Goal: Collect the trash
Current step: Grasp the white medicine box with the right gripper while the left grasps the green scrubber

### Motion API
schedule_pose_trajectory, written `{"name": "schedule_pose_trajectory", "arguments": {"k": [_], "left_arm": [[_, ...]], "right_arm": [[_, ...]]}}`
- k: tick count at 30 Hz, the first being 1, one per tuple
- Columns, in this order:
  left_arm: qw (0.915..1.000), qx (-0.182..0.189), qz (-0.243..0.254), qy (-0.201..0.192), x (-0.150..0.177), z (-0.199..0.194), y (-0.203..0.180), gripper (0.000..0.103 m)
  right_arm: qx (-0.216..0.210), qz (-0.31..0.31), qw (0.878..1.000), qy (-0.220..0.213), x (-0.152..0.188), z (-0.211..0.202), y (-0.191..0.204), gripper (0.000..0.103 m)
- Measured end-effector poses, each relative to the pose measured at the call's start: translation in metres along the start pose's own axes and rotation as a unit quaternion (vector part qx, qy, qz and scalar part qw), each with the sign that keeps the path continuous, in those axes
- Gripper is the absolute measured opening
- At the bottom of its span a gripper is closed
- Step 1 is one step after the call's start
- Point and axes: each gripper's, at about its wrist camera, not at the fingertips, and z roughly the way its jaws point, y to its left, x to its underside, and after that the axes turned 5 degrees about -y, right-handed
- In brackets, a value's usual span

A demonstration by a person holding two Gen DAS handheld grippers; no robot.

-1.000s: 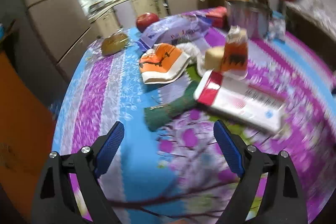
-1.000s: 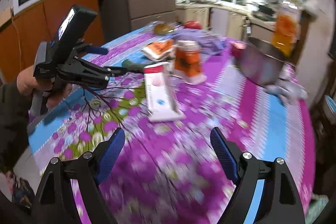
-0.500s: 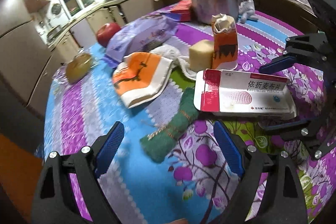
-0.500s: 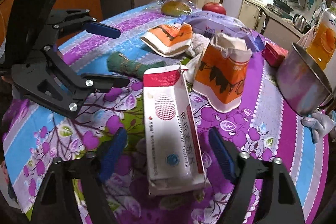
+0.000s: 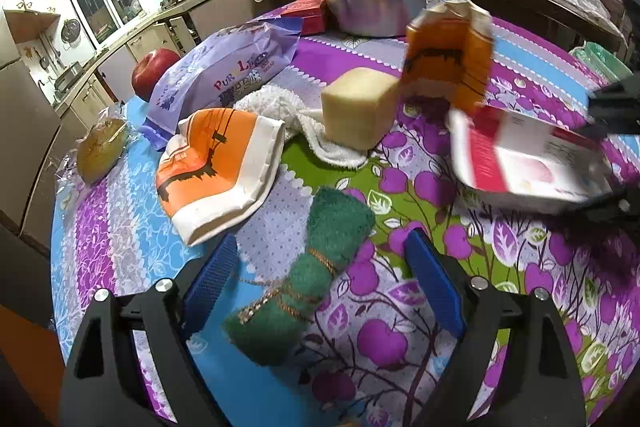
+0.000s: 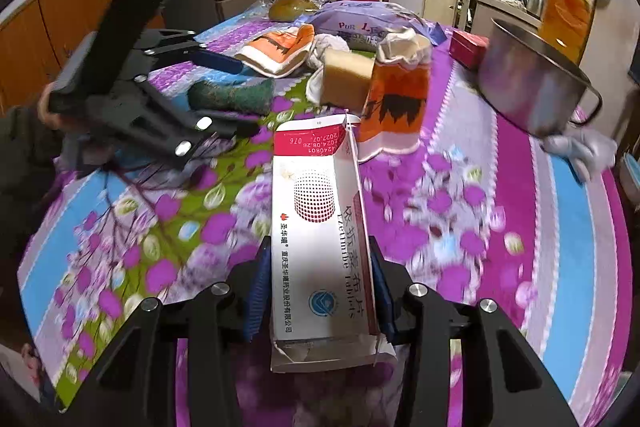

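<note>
The medicine box (image 5: 524,163) sits blurred at the right of the left wrist view; lower centre, the left gripper (image 5: 316,275) has its fingers spread, closing around a green scrubber (image 5: 308,275) without touching it. In the right wrist view, the right gripper (image 6: 320,295), lower centre, is closing, fingers pinching the box above the surface (image 6: 460,207).

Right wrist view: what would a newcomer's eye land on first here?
The white and red medicine box, dead centre, with the right gripper closing on its near end. Next, the left gripper, jaws wide either side of the green scrubber and closing. Behind them, the torn orange carton stands before the steel pot.
</note>
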Motion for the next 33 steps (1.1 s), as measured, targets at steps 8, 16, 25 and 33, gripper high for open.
{"name": "schedule_pose_trajectory", "arguments": {"k": [8,16,25,33], "left_arm": [[1.0,0.006,-0.008,0.0,-0.001,-0.003,-0.006,0.038],[0.9995,0.005,-0.032,-0.007,0.007,-0.008,-0.002,0.043],[0.9985,-0.019,-0.052,-0.005,0.012,-0.015,-0.012,0.035],[0.9956,-0.069,-0.064,-0.008,0.015,-0.034,-0.039,0.027]], "right_arm": [[-0.005,0.003,1.0,-0.003,0.013,-0.007,0.005,0.049],[0.009,0.0,1.0,0.001,0.003,0.002,0.009,0.056],[0.026,0.002,1.0,-0.013,0.009,0.002,0.016,0.045],[0.028,0.02,0.999,-0.039,0.018,-0.012,0.018,0.044]]}}
